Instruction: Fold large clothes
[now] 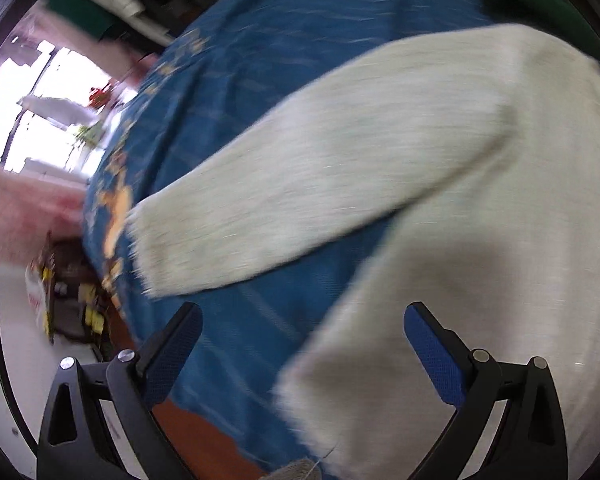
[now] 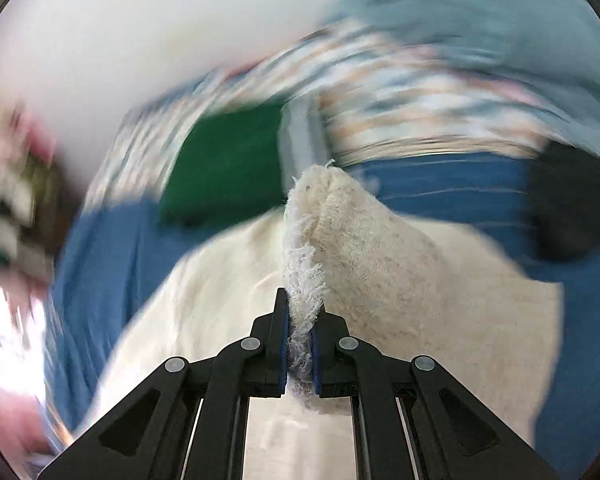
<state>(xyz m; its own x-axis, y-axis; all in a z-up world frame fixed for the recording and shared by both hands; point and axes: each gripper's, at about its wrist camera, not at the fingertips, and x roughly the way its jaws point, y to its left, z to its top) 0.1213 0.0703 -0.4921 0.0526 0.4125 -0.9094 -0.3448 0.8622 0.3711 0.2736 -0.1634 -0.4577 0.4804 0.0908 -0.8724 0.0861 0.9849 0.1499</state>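
A cream fuzzy sweater (image 1: 440, 168) lies spread on a blue bedspread (image 1: 284, 76), one sleeve (image 1: 236, 220) stretched to the left. My left gripper (image 1: 304, 320) hovers open above the sweater's lower edge and the blue cloth, nothing between its blue pads (image 1: 432, 348). In the right wrist view my right gripper (image 2: 300, 332) is shut on a frayed edge of the sweater (image 2: 340, 232), which rises in a peak in front of the fingers. The picture is blurred by motion.
A green folded cloth (image 2: 228, 168) and patterned bedding (image 2: 400, 96) lie beyond the sweater. A dark object (image 2: 572, 200) sits at the right. Left of the bed are a bright window (image 1: 48, 92), a pink rug (image 1: 32, 200) and floor clutter (image 1: 68, 300).
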